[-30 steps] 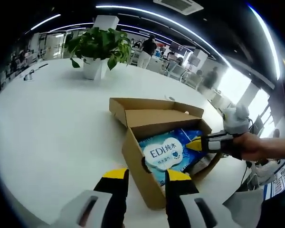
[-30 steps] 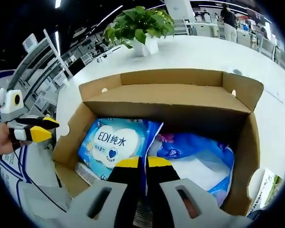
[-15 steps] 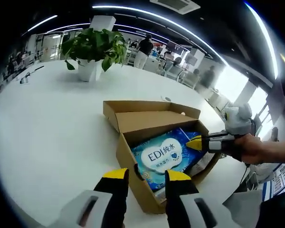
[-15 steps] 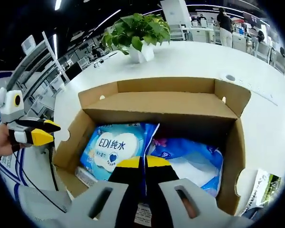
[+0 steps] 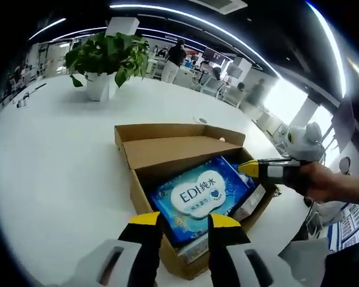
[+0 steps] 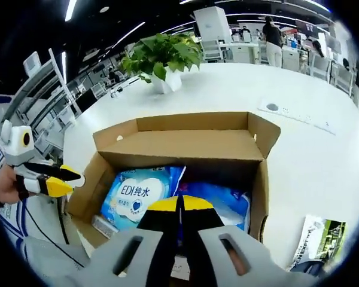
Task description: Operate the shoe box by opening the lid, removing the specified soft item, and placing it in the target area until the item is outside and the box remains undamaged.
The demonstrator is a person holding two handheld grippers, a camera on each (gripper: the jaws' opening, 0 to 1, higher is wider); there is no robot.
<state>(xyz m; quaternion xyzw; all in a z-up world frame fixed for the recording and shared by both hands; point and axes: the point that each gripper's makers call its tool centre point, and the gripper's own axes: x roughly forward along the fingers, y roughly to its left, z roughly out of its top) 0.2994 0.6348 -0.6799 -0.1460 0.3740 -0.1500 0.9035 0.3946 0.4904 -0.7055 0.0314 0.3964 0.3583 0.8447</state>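
Observation:
An open brown shoe box (image 5: pixel 145 197) (image 6: pixel 260 185) stands on the white table, its lid (image 5: pixel 173 150) (image 6: pixel 180 142) folded back. Inside lies a blue wipes pack (image 5: pixel 198 194) (image 6: pixel 136 198) with a white cloud label, tilted up towards the box's right end. A second blue soft pack (image 6: pixel 224 202) lies beside it. My right gripper (image 6: pixel 179 206) (image 5: pixel 246 168) is shut, pinching a thin blue edge of the wipes pack. My left gripper (image 5: pixel 185 221) (image 6: pixel 64 181) hovers open at the box's near side, holding nothing.
A potted plant (image 5: pixel 102 63) (image 6: pixel 161 60) stands at the far side of the table. A green-printed packet (image 6: pixel 316 240) lies on the table to the right of the box. A round cable hole (image 6: pixel 272 107) sits beyond it. People and chairs are far behind.
My right gripper has drawn back from the box while staying shut on the pack's edge. The wipes pack now lies higher and flatter in the box. The left view has swung slightly right.

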